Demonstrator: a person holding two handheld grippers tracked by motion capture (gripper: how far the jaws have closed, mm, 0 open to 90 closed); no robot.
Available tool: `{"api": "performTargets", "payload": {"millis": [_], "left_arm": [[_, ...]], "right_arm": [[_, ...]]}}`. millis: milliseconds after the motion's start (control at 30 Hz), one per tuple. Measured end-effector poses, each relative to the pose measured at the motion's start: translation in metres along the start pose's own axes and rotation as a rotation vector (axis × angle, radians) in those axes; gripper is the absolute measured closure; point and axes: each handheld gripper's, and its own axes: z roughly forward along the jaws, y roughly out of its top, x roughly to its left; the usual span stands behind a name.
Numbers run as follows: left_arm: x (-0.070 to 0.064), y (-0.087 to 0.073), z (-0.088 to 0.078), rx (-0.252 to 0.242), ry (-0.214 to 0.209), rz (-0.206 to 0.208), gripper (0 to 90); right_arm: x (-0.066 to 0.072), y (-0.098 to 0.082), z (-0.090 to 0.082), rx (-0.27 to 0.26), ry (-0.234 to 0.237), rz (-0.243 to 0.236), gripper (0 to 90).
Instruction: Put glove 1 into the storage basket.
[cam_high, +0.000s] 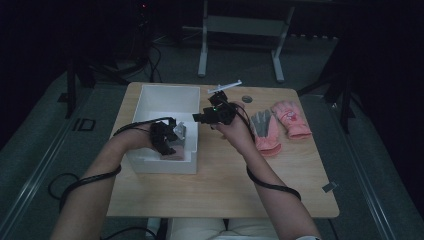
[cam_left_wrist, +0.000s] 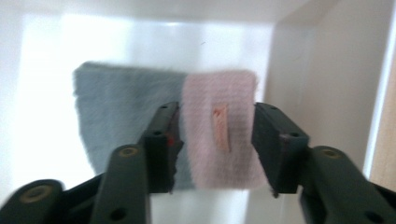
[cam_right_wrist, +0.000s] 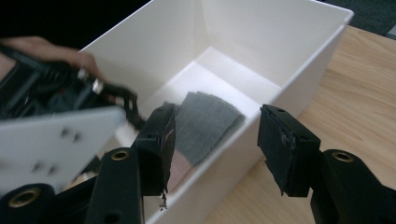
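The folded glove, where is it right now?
The folded glove lies flat in the white box, at its near end, under the left gripper.

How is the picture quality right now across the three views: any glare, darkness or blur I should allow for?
High view: dim, dark surroundings, the white plastic box brightest. Left gripper view: box floor glares white; the folded grey-and-pink fabric glove is soft. Right gripper view: evenly lit, the left gripper blurred at close range.

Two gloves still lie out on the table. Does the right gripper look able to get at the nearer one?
Probably yes: the right gripper is open, and bare tabletop separates it from the grey-and-pink glove.
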Motion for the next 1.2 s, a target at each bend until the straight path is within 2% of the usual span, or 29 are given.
{"api": "performTargets", "payload": {"millis": [67, 167, 300, 433, 467, 567, 600, 633, 667, 700, 733, 767, 800, 833, 867, 900, 933, 967, 1067, 1133, 1167, 1200], "left_arm": [[0.001, 0.001, -0.010, -0.041, 0.006, -0.055, 50.1], [0.000, 0.005, -0.026, -0.123, 0.018, -0.110, 50.1], [0.000, 0.015, -0.047, -0.216, 0.010, -0.146, 50.5], [-0.001, 0.030, -0.068, -0.272, 0.009, -0.163, 51.7], [-0.002, 0.034, -0.072, -0.301, 0.005, -0.178, 51.7], [-0.007, 0.048, -0.080, -0.345, 0.031, -0.221, 51.6], [-0.011, 0.055, -0.080, -0.333, 0.066, -0.244, 51.6], [-0.016, 0.060, -0.080, -0.341, 0.075, -0.246, 51.6], [-0.021, 0.066, -0.080, -0.340, 0.058, -0.246, 51.6], [-0.025, 0.073, -0.077, -0.320, 0.082, -0.275, 51.6], [-0.028, 0.078, -0.075, -0.324, 0.085, -0.311, 51.7], [-0.031, 0.082, -0.072, -0.342, 0.058, -0.336, 51.9], [-0.034, 0.086, -0.069, -0.337, 0.075, -0.376, 53.4], [-0.037, 0.090, -0.066, -0.337, 0.083, -0.394, 54.4], [-0.041, 0.094, -0.063, -0.345, 0.074, -0.401, 54.5], [-0.046, 0.098, -0.060, -0.345, 0.097, -0.410, 54.6], [-0.050, 0.102, -0.058, -0.360, 0.103, -0.415, 54.5], [-0.053, 0.105, -0.056, -0.379, 0.084, -0.430, 54.6], [-0.065, 0.114, -0.047, -0.395, 0.104, -0.445, 54.6], [-0.074, 0.118, -0.038, -0.393, 0.130, -0.449, 49.3], [-0.078, 0.120, -0.034, -0.403, 0.112, -0.459, 46.5], [-0.082, 0.121, -0.029, -0.411, 0.118, -0.472, 41.7]], "right_arm": [[-0.002, -0.006, -0.011, -0.008, -0.009, -0.008, 46.1], [-0.009, -0.018, -0.027, -0.020, -0.024, -0.007, 46.2], [-0.023, -0.038, -0.048, -0.035, -0.057, 0.013, 46.9], [-0.038, -0.055, -0.065, -0.044, -0.093, 0.038, 47.5], [-0.041, -0.058, -0.069, -0.045, -0.102, 0.043, 47.6], [-0.050, -0.068, -0.080, -0.060, -0.123, 0.046, 48.0], [-0.051, -0.071, -0.083, -0.069, -0.123, 0.042, 48.3], [-0.053, -0.074, -0.086, -0.079, -0.123, 0.030, 48.4], [-0.055, -0.078, -0.089, -0.087, -0.129, 0.020, 48.5], [-0.058, -0.081, -0.091, -0.091, -0.136, 0.012, 49.1], [-0.060, -0.085, -0.093, -0.092, -0.142, 0.013, 49.2], [-0.063, -0.088, -0.095, -0.091, -0.151, 0.011, 49.4], [-0.066, -0.091, -0.097, -0.090, -0.157, 0.017, 49.7], [-0.069, -0.094, -0.098, -0.090, -0.162, 0.023, 50.1], [-0.072, -0.097, -0.100, -0.094, -0.165, 0.030, 50.3], [-0.074, -0.100, -0.102, -0.098, -0.168, 0.031, 50.4], [-0.076, -0.104, -0.104, -0.101, -0.172, 0.029, 50.5], [-0.078, -0.107, -0.105, -0.103, -0.179, 0.029, 50.7], [-0.085, -0.117, -0.107, -0.099, -0.199, 0.030, 50.8], [-0.089, -0.123, -0.108, -0.091, -0.211, 0.026, 50.8], [-0.091, -0.126, -0.108, -0.086, -0.220, 0.024, 50.9], [-0.093, -0.130, -0.108, -0.082, -0.226, 0.025, 50.9]]}}
